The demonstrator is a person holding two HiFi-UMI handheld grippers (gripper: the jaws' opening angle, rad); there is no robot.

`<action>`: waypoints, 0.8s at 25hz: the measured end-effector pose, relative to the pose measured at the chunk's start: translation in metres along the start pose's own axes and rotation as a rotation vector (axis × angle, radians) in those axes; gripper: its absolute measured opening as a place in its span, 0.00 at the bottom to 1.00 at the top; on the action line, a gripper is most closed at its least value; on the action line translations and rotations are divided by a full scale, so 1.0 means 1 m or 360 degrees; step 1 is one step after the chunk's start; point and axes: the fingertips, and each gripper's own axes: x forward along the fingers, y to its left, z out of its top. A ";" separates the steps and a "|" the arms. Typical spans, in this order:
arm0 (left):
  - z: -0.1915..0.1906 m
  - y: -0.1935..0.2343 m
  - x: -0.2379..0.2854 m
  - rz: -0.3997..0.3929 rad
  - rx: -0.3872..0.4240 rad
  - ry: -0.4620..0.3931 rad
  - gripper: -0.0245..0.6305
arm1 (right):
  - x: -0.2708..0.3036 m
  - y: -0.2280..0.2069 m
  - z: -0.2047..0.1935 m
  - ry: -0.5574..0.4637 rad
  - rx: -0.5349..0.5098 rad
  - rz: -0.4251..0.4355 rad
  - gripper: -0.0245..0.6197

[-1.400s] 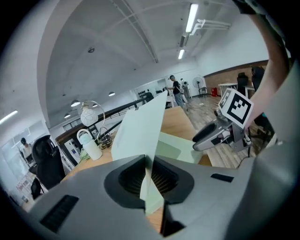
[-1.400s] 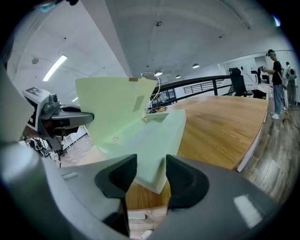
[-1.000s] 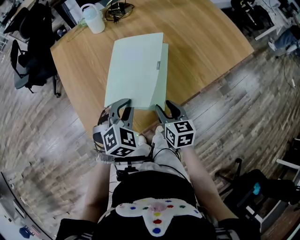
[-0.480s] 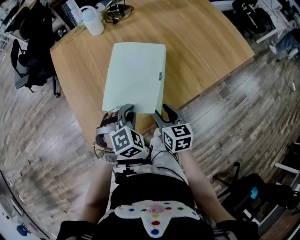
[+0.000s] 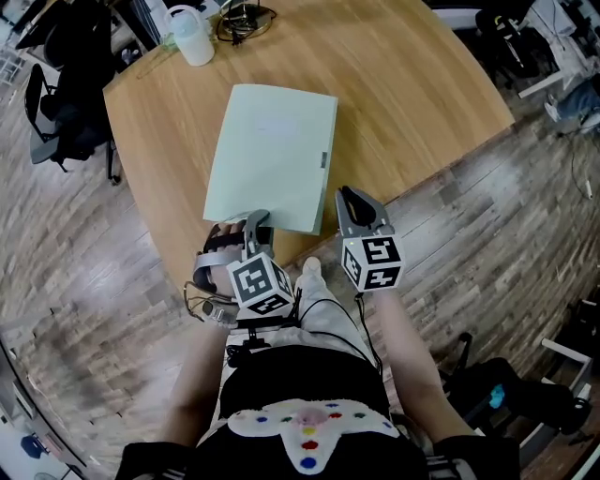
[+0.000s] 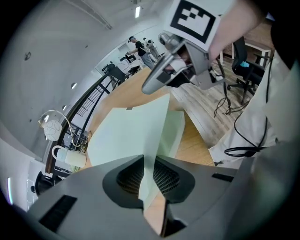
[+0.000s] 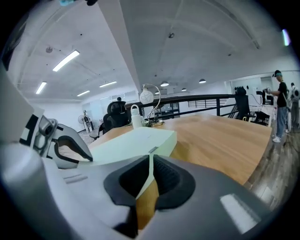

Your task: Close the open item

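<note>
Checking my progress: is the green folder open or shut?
Shut: the folder lies flat, top cover down, edges lined up.

Grey right tongs (image 5: 350,195), checker-marked cube (image 5: 372,262)

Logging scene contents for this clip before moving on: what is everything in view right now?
table: one, light wood, centre.
folder: one, pale green, closed flat on the table.
jug: one, white, table's far left corner.
cable: one coil, black, beside the jug.
office chair: one, black, left of the table.
floor: one, grey-brown planks, around the table.
left gripper: one, grey, pinching the folder's near edge; jaws have just been opening slightly.
right gripper: one, grey, right of the folder; jaws just closed, nothing between them.
</note>
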 end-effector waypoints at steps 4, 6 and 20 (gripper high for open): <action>-0.003 -0.001 0.002 0.0006 0.0042 0.0050 0.11 | 0.026 -0.005 0.016 0.0019 -0.0084 0.0048 0.05; -0.001 -0.003 0.003 0.0007 0.0055 0.0063 0.11 | 0.039 -0.006 0.022 0.0032 -0.0134 0.0088 0.05; -0.001 -0.001 0.004 -0.0015 0.0053 0.0084 0.13 | 0.099 0.004 0.013 0.0222 -0.0307 0.0241 0.05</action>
